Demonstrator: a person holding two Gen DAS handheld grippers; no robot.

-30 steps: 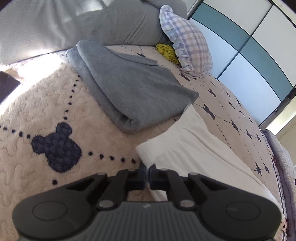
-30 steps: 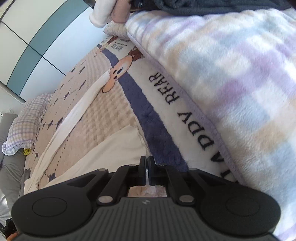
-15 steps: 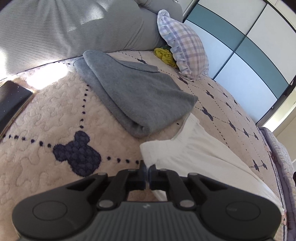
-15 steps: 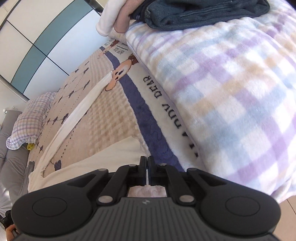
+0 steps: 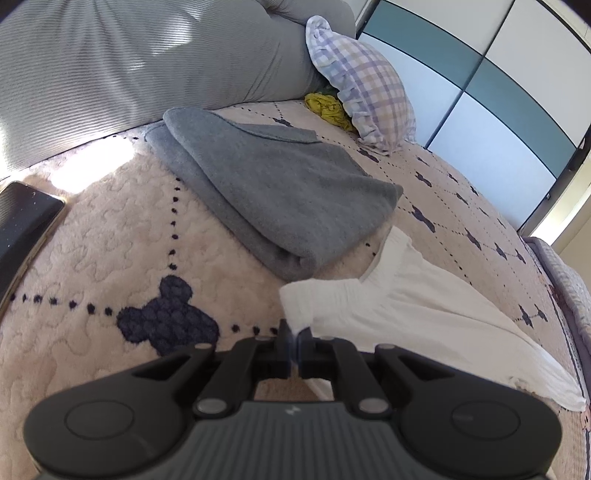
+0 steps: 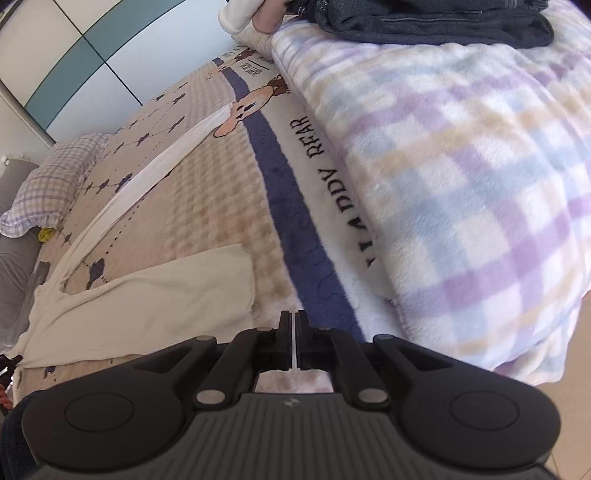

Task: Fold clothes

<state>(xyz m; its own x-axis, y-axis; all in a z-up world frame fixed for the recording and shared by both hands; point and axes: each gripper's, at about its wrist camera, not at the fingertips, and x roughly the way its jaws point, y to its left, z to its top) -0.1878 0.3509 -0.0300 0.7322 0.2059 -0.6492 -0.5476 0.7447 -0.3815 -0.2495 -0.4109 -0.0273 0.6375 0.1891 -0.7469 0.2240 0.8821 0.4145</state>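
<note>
What changed is on my right side. A second ago the near leg hem of the trousers (image 6: 166,295) ran under the right gripper (image 6: 294,321). Now that hem lies flat on the bed (image 6: 207,192), just left of the jaws and clear of them. The jaws are starting to part, only a thin slit so far, and I see nothing between them. My right hand has also slid sideways along the bed edge, so the plaid blanket (image 6: 461,184) with dark clothes (image 6: 424,18) on top fills more of that view.

I read that as the leg being laid down and let go. The trousers now lie stretched out, the far leg a long strip toward the foot of the bed, the two legs apart rather than stacked. So the fold proper is not yet made (this looks like spreading, not folding).

On the left little has moved. The left gripper (image 5: 293,334) is still pinched tight on the corner of the waistband, where the trousers (image 5: 424,314) bunch up into the jaws. The view has rolled a touch, bringing a phone (image 5: 26,218) into the left edge. The folded grey sweater (image 5: 288,195) sits just beyond the waistband, near but apart, with a pillow (image 5: 369,88) further back.

Both grippers point down at the bed at a moderate slant, low over it.
</note>
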